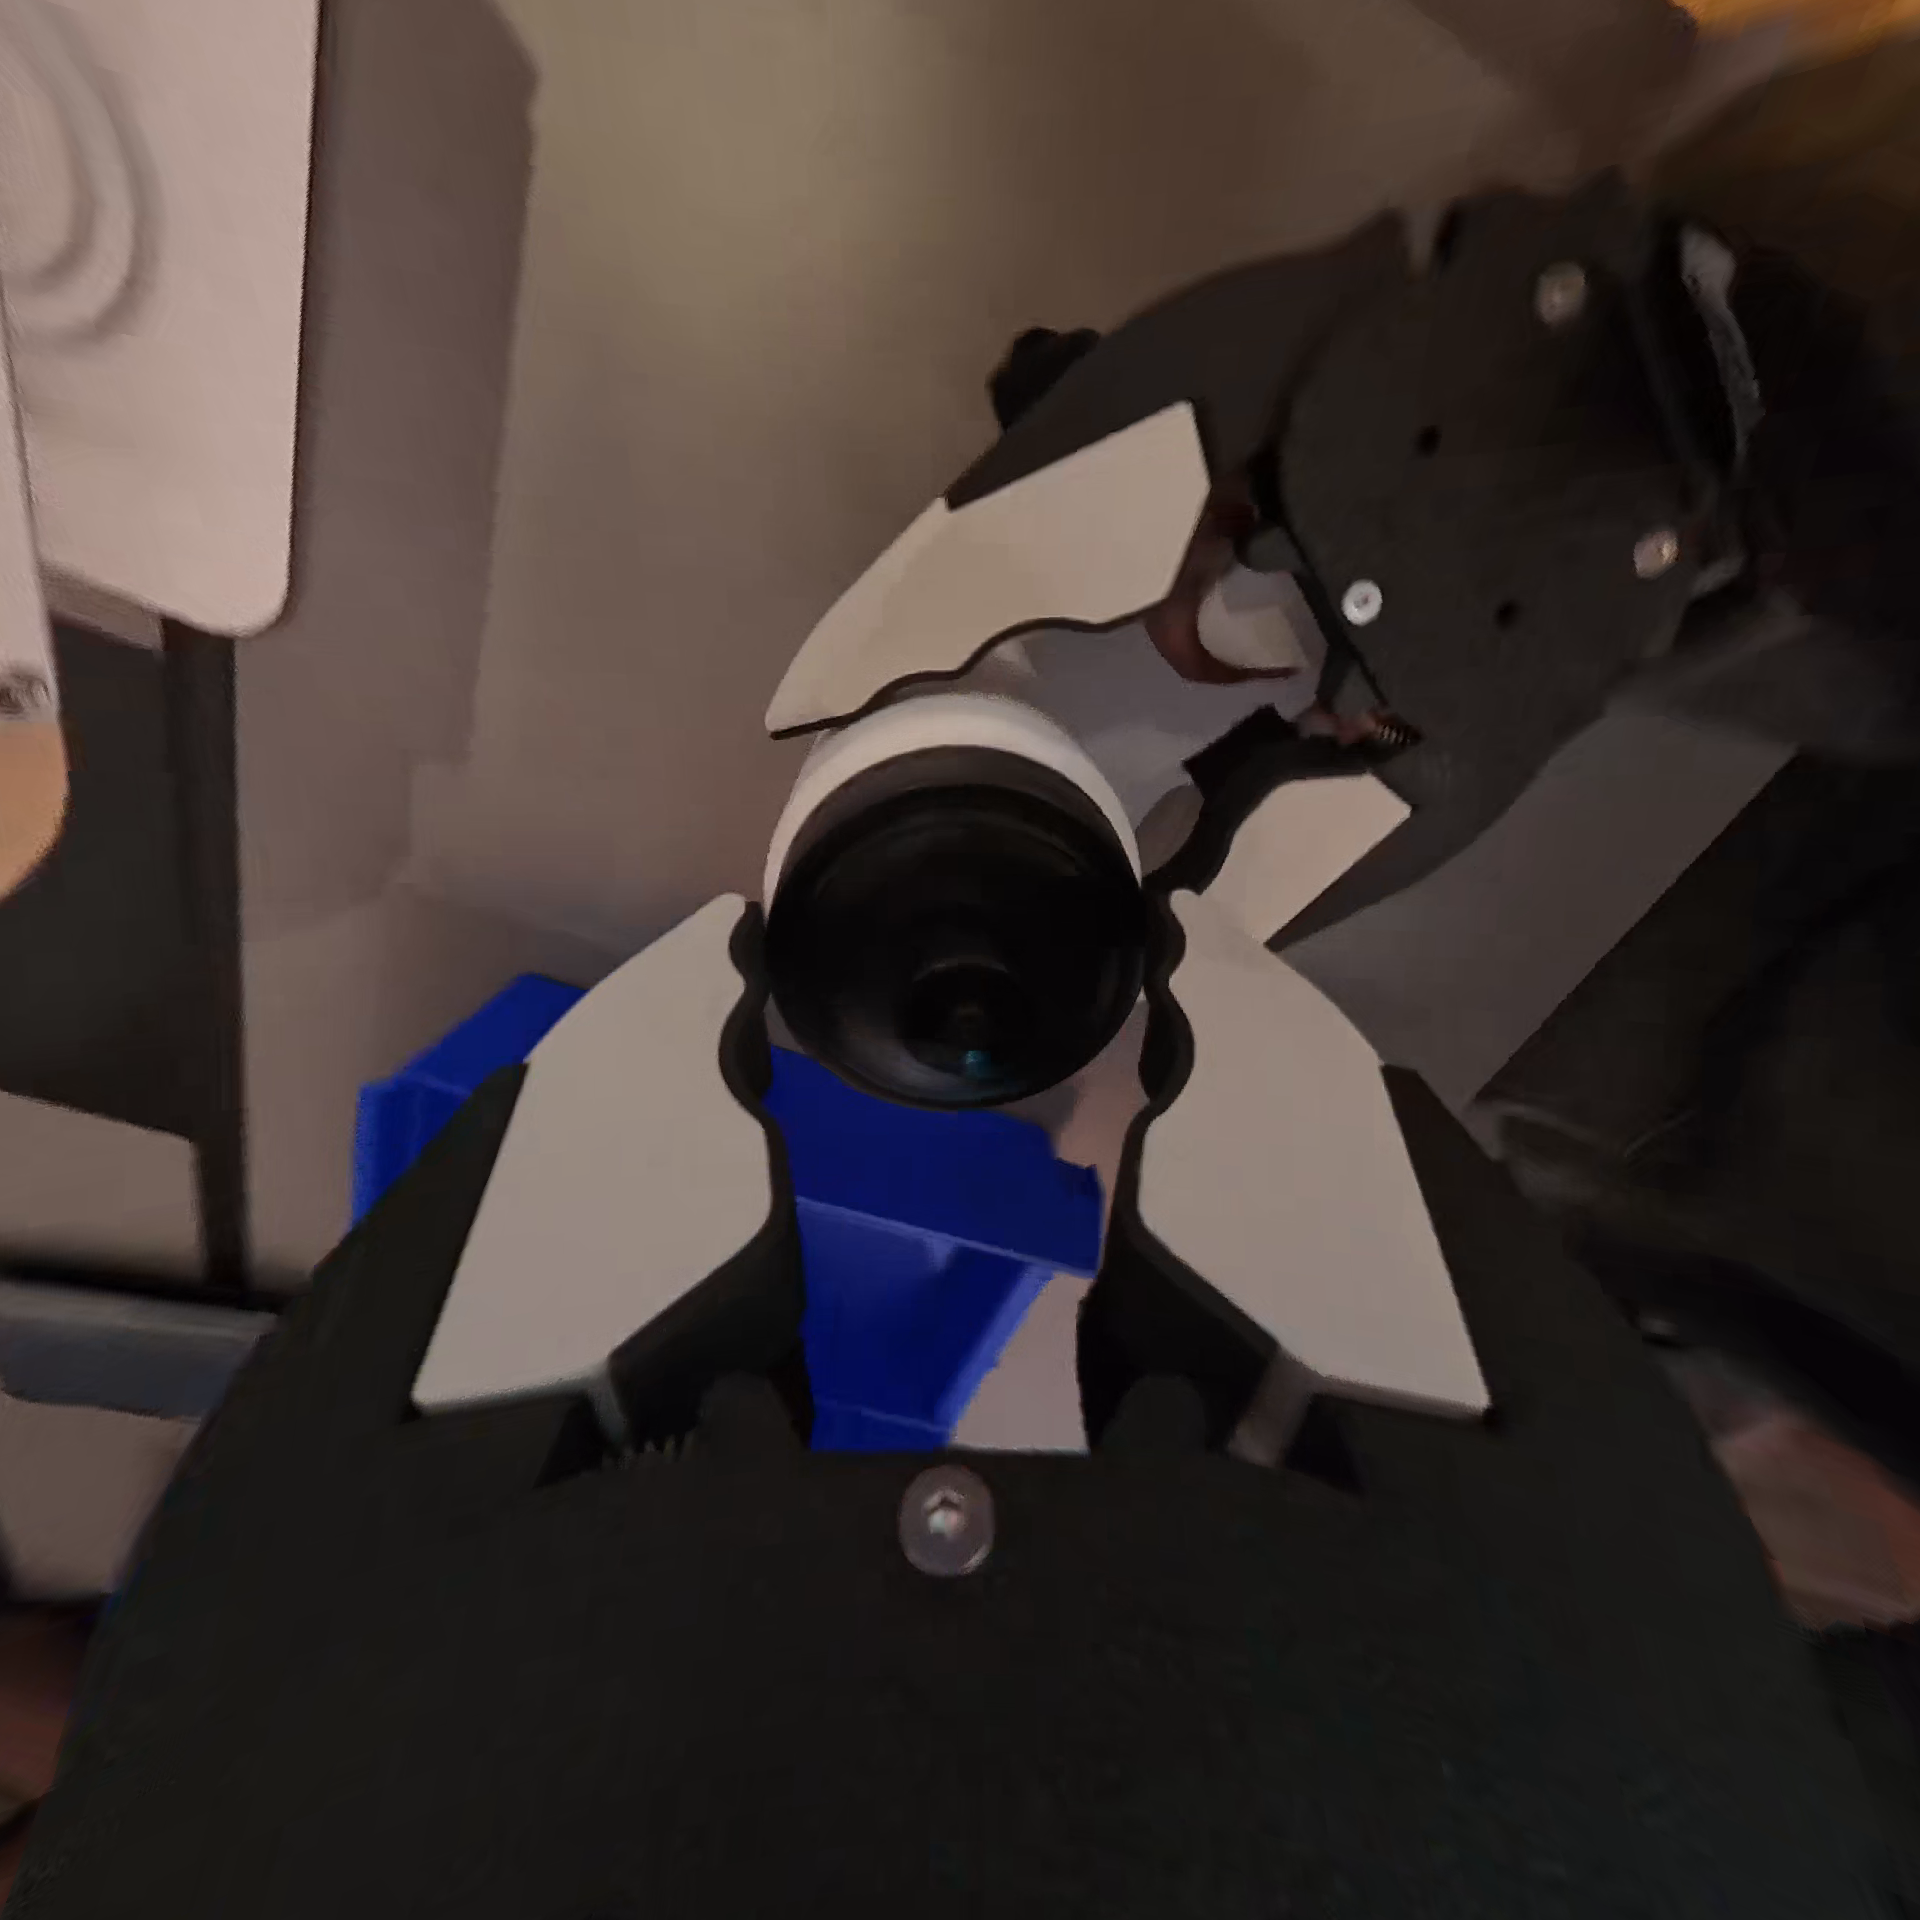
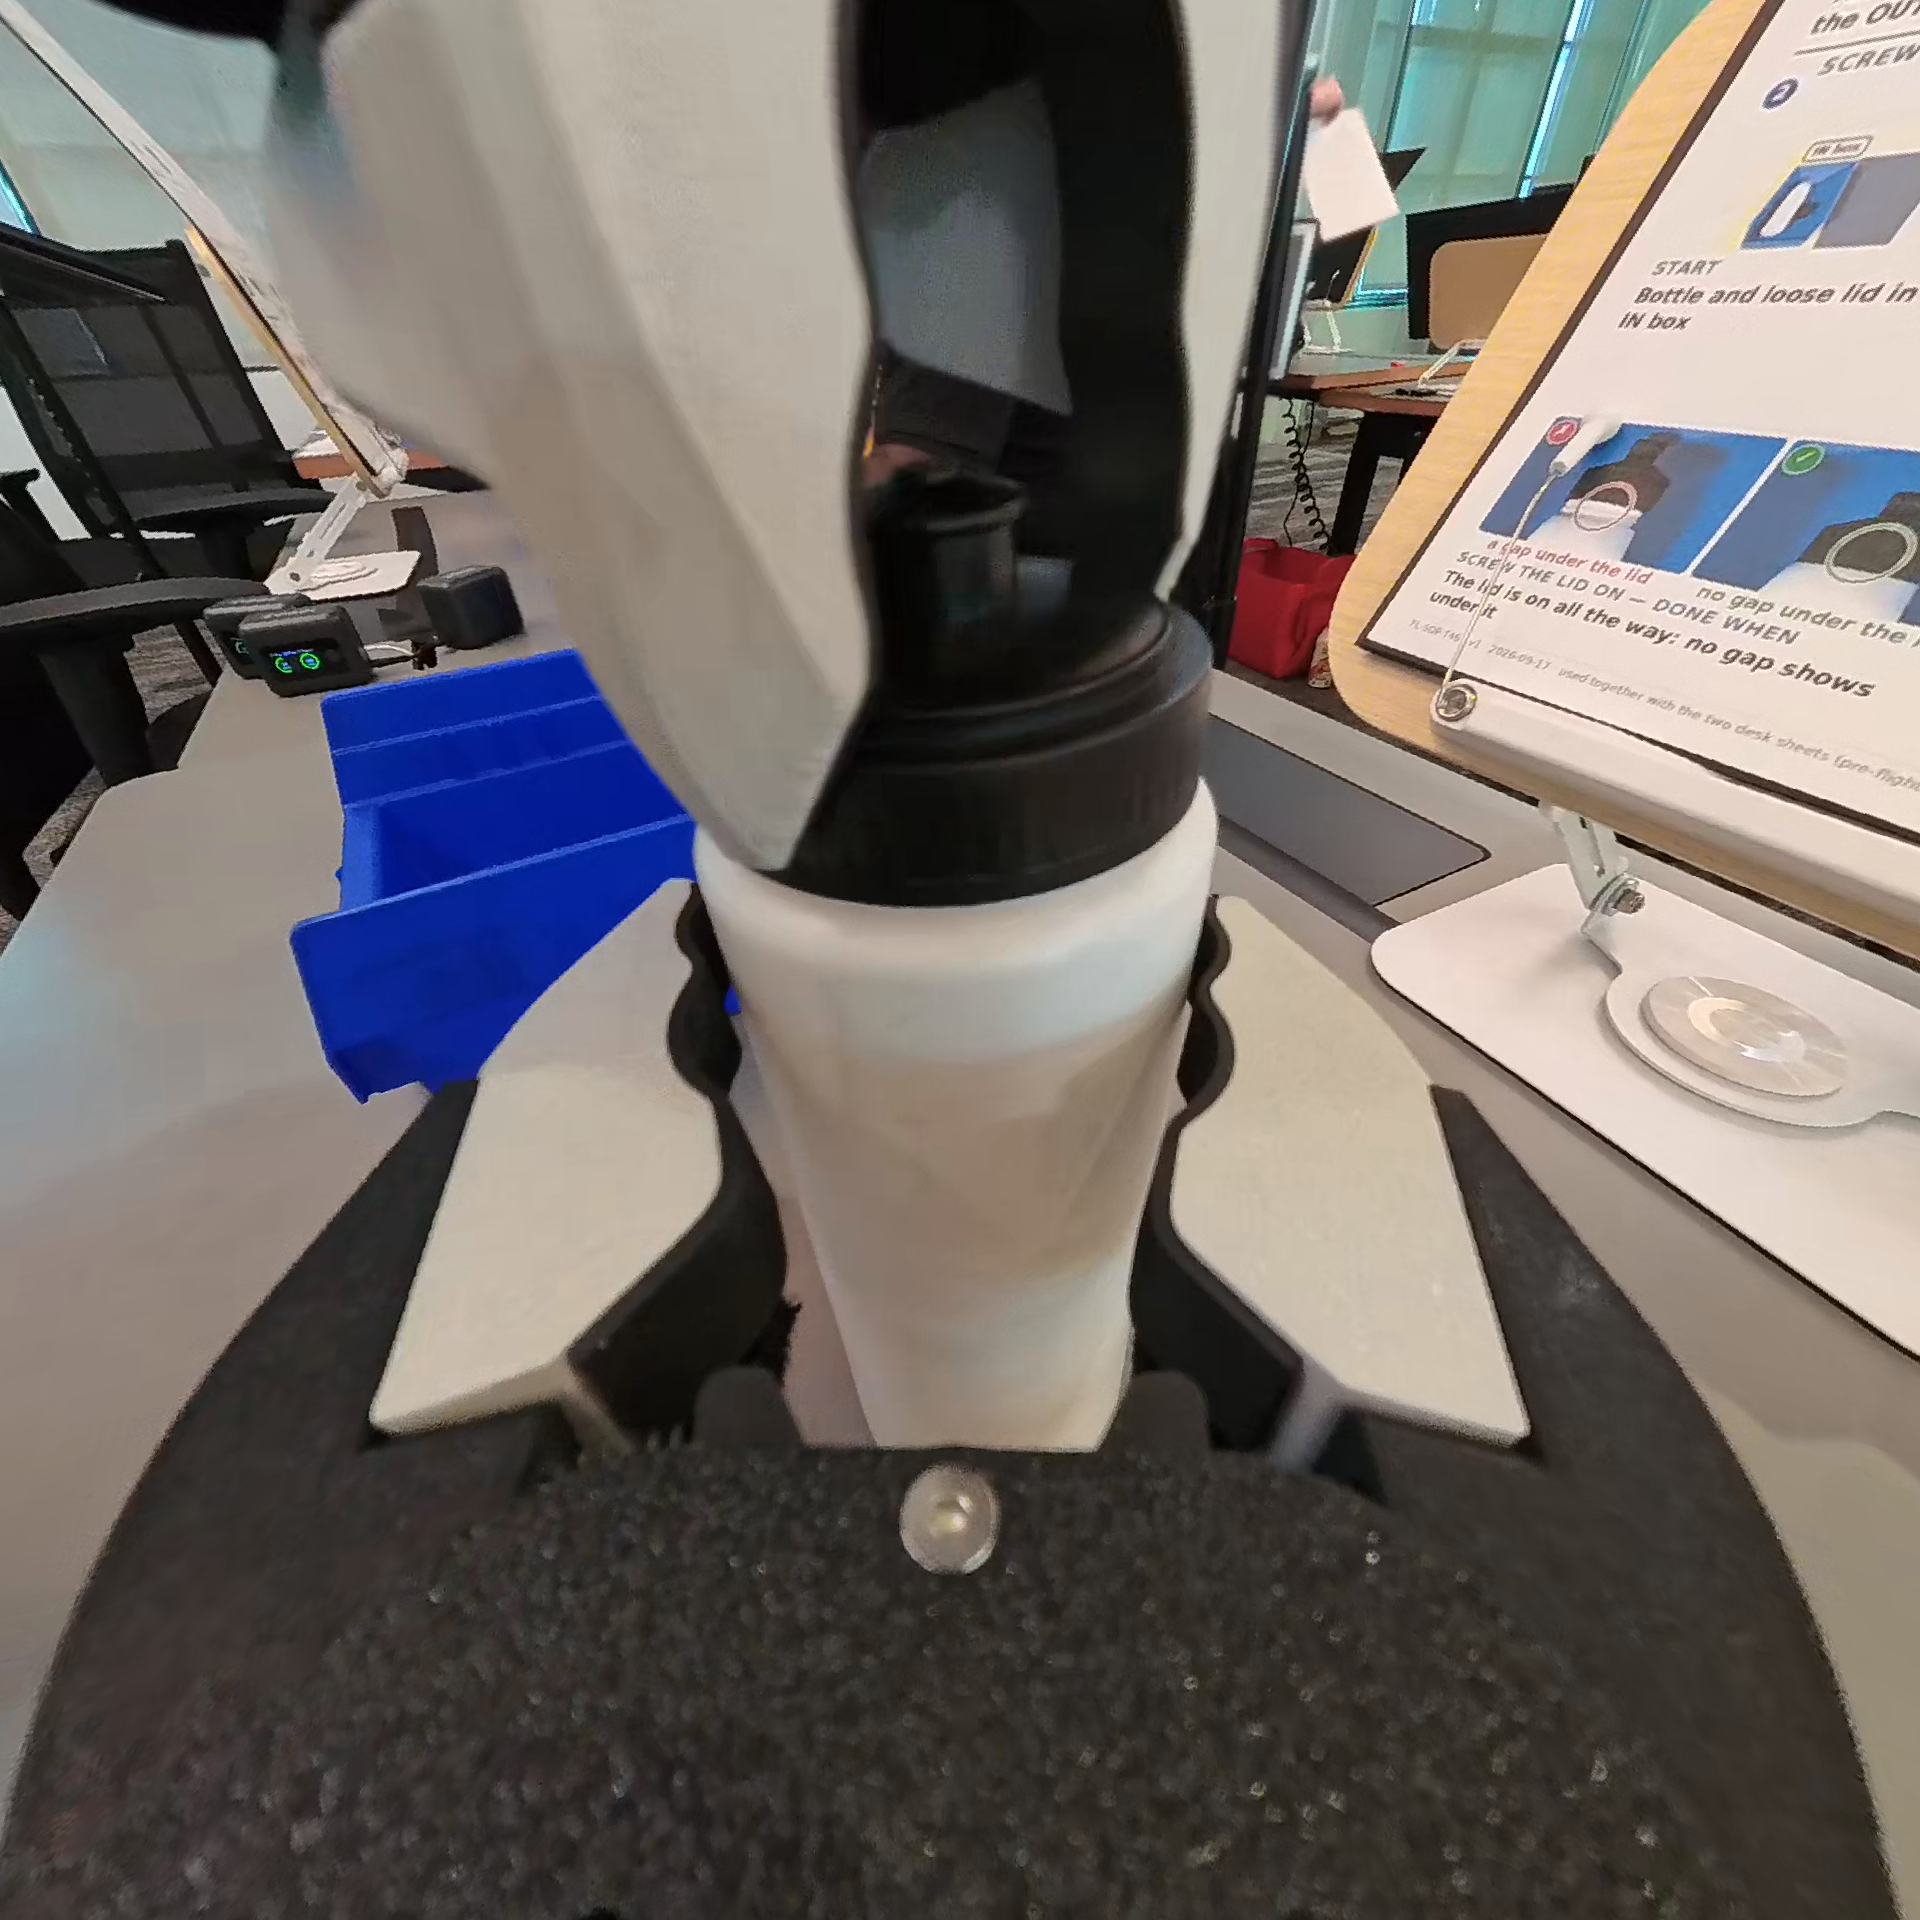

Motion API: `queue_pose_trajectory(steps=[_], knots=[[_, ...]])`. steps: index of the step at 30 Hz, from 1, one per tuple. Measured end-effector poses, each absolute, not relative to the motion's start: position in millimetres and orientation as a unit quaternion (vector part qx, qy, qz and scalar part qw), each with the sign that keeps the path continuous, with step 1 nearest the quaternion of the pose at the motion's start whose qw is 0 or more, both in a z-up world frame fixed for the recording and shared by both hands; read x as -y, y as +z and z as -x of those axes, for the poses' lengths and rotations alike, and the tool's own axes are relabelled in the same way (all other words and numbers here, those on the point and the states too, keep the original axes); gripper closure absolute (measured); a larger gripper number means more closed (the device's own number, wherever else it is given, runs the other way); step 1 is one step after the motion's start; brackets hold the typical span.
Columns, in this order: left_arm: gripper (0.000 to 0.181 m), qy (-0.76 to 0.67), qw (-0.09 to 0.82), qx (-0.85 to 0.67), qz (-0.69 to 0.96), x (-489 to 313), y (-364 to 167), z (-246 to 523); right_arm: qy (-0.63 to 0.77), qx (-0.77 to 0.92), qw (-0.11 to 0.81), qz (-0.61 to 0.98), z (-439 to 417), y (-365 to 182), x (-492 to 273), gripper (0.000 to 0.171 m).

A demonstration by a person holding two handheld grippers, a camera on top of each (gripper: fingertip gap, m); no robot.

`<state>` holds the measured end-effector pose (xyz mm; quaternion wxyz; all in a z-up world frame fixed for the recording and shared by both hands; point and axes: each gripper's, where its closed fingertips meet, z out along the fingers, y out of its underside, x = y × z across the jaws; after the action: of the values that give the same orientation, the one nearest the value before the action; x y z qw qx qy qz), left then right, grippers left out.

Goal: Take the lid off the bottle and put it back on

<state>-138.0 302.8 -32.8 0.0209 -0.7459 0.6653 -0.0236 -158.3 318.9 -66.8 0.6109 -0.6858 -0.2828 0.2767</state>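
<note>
Right wrist view: bottle (image 2: 966, 1122) upright, lid (image 2: 1039, 769) on top pointing up.

White bottle (image 2: 966, 1122), black lid (image 2: 1039, 758), blue bin (image 2: 488, 862)

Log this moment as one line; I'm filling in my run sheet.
left hand-held gripper: shut on lid | right hand-held gripper: shut on bottle | lid: seated on bottle | blue bin: behind, on table
</note>
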Motion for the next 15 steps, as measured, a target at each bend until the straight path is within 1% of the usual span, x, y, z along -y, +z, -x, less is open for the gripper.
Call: queue_pose_trajectory(steps=[9,15], knots=[[0.112,-0.049,0.04,-0.837,0.544,-299.0,-32.7,138.5,0.272,0.285,0.611,0.687,158.7,-66.8,-318.1,0.086],[0.113,-0.076,0.067,-0.896,0.433,-296.9,-31.6,135.1,0.271,0.284,0.611,0.688,158.5,-66.8,-318.3,0.086]])
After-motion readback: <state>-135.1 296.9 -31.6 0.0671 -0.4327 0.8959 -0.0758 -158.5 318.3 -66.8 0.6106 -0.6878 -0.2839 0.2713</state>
